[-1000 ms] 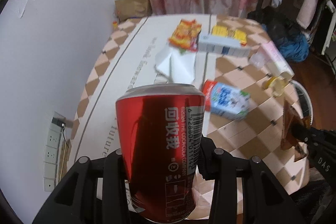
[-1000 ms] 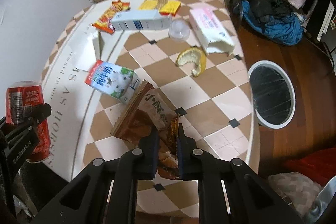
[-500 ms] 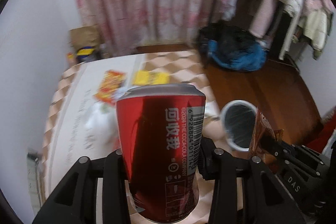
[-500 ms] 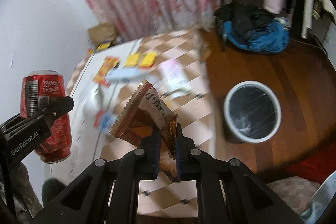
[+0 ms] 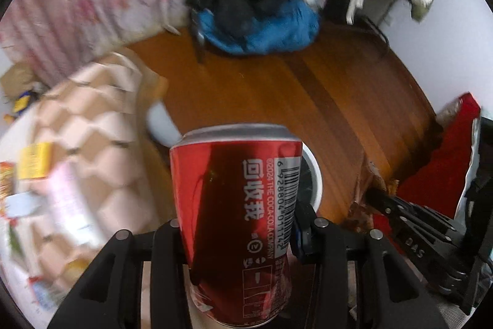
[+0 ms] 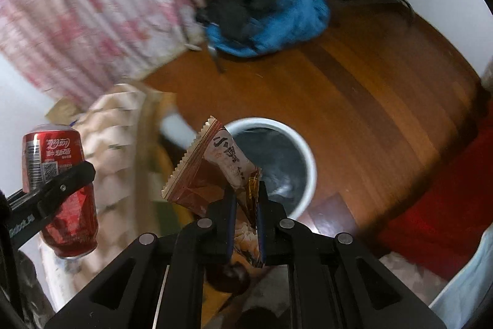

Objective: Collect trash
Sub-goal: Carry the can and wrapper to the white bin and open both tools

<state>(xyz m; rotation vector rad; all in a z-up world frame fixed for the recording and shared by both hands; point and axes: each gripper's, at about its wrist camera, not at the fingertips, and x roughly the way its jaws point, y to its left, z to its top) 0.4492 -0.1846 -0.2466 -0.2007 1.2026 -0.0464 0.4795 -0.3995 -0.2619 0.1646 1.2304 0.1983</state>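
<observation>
My left gripper (image 5: pixel 238 224) is shut on an upright red cola can (image 5: pixel 237 211), which fills the middle of the left wrist view and hides most of the white trash bin (image 5: pixel 314 174) behind it. The same can (image 6: pixel 58 184) shows at the left of the right wrist view, clamped by the left gripper's finger. My right gripper (image 6: pixel 246 199) is shut on a brown snack wrapper (image 6: pixel 212 171), held above the near rim of the round white bin (image 6: pixel 305 156), whose inside is lined with a dark bag. The wrapper (image 5: pixel 369 190) also shows at the right of the left wrist view.
The checkered table (image 5: pixel 101 144) with leftover packets lies to the left, blurred. A blue and black heap of cloth (image 6: pixel 265 14) sits on the wooden floor (image 6: pixel 385 100) beyond the bin. Pink flowered curtains (image 6: pixel 92 20) hang at the back left; red fabric (image 6: pixel 446 205) lies at the right.
Both grippers have swung right, away from the table and over the floor, each keeping its load. The bin has come from the right edge to just under the wrapper and behind the can.
</observation>
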